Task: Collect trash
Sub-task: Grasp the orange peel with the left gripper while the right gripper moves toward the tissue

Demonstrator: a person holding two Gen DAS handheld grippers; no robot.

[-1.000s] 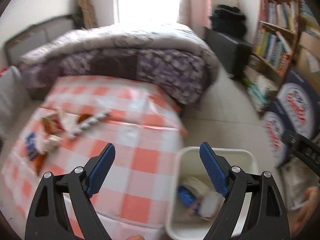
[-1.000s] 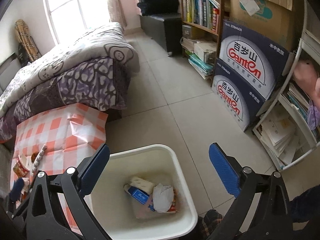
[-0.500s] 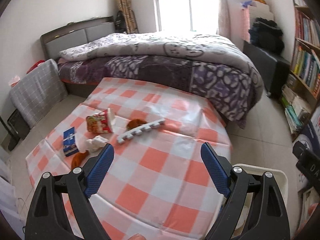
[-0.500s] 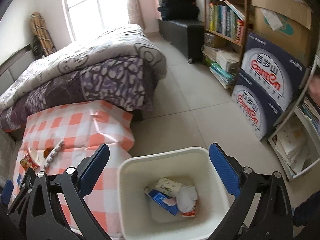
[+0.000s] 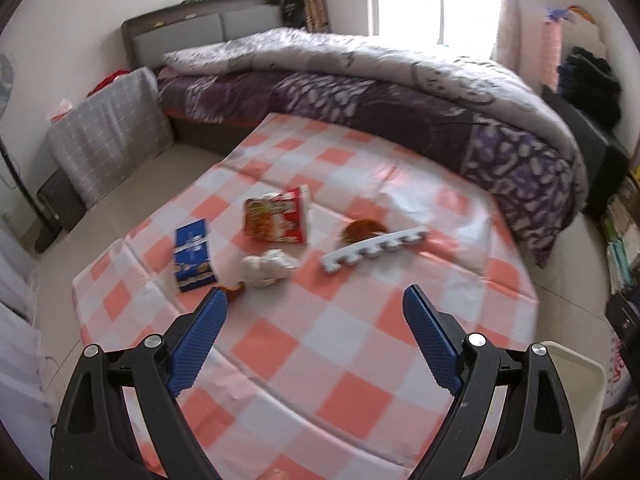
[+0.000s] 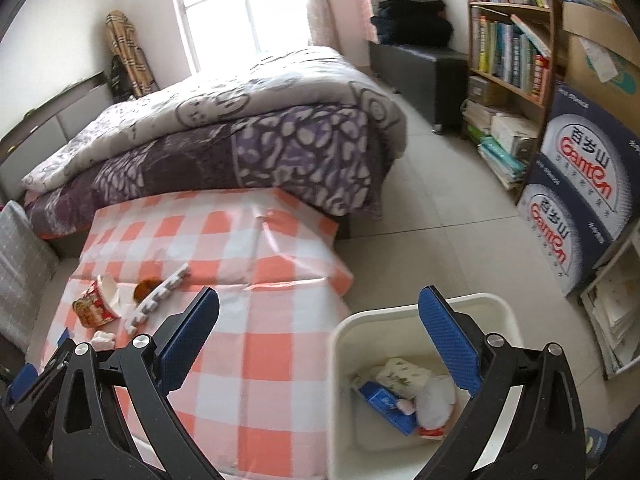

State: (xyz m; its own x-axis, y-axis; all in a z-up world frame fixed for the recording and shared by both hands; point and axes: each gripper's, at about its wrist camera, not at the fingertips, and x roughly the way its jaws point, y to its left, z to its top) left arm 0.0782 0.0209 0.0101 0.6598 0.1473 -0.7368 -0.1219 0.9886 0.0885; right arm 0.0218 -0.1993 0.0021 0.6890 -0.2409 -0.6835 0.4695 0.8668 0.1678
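Note:
Trash lies on the checked table (image 5: 328,344): a blue carton (image 5: 193,255), a red noodle cup (image 5: 280,218) on its side, crumpled white paper (image 5: 269,265), a brown peel (image 5: 362,229) and a white toothed foam strip (image 5: 374,245). My left gripper (image 5: 315,306) is open and empty, hovering above the table, short of the paper. My right gripper (image 6: 319,306) is open and empty, between the table (image 6: 256,344) and the white bin (image 6: 344,408). The bin holds a blue carton (image 6: 386,400) and white wrappers (image 6: 434,402).
A bed with a purple quilt (image 5: 400,92) stands behind the table. A bookshelf (image 6: 508,44) and stacked water boxes (image 6: 576,208) line the right wall. A grey checked cushion (image 5: 108,140) leans at the left. The bin's corner shows at the right of the left wrist view (image 5: 588,380).
Both grippers have swung left, away from the bin. The left one now faces the trash on the table and is nearer to it. Both stayed open and empty.

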